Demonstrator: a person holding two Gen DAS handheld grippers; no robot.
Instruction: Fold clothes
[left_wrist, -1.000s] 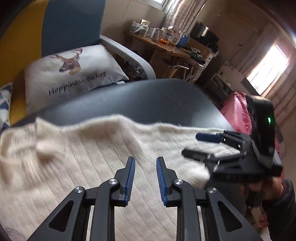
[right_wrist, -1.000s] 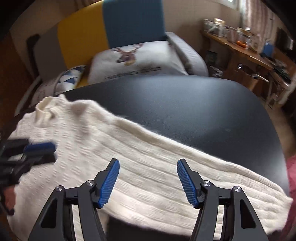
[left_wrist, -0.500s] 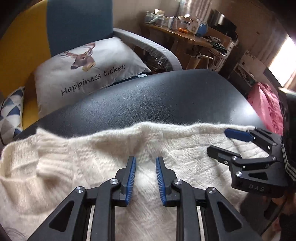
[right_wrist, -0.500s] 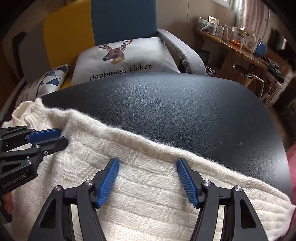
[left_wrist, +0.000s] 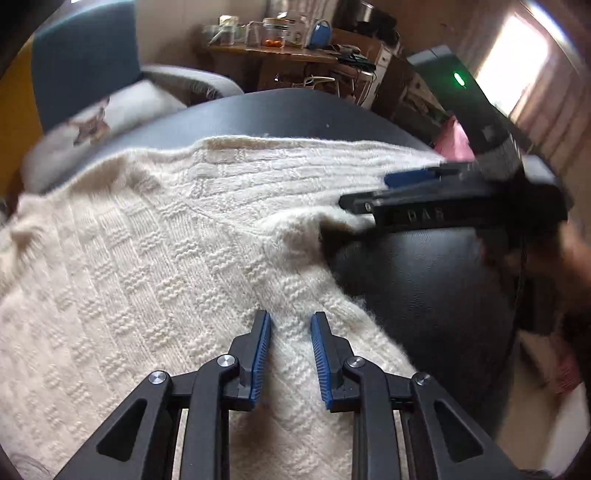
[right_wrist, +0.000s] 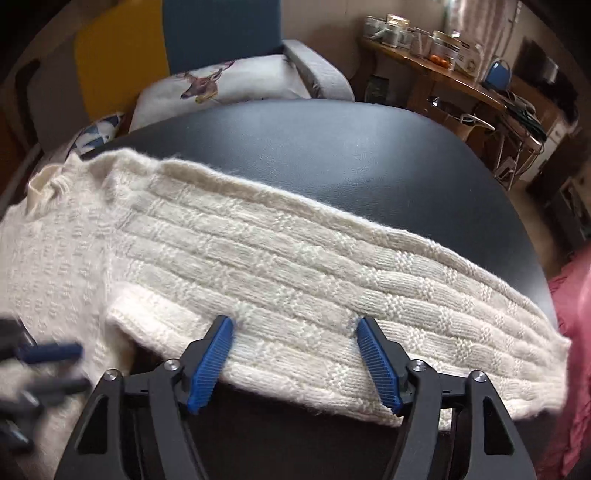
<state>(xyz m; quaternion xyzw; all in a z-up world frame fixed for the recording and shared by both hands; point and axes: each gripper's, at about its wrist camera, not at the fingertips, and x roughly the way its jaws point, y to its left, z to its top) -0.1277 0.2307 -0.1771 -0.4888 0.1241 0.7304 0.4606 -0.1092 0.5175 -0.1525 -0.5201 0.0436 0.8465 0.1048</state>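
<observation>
I am looking down my right gripper (right_wrist: 293, 363): its jaws are standing wide apart with nothing between them, straddling the near edge of the sleeve (right_wrist: 332, 280) of a cream knitted sweater (left_wrist: 147, 266), and the tips seem to be just touching the wool, though I cannot tell for certain. The sleeve is running straight across in front of these jaws, its long axis left to right, cuff out at my right near the rim of the black table (right_wrist: 332, 147). My left gripper (left_wrist: 289, 354) is sitting over the sweater's body with its jaws only narrowly parted and gripping nothing. The body is spreading away to the left and ahead of it. I am judging the right gripper the nearer to the sleeve. Beyond the table, a deer cushion (right_wrist: 236, 83) is resting on an armchair (right_wrist: 221, 29).
</observation>
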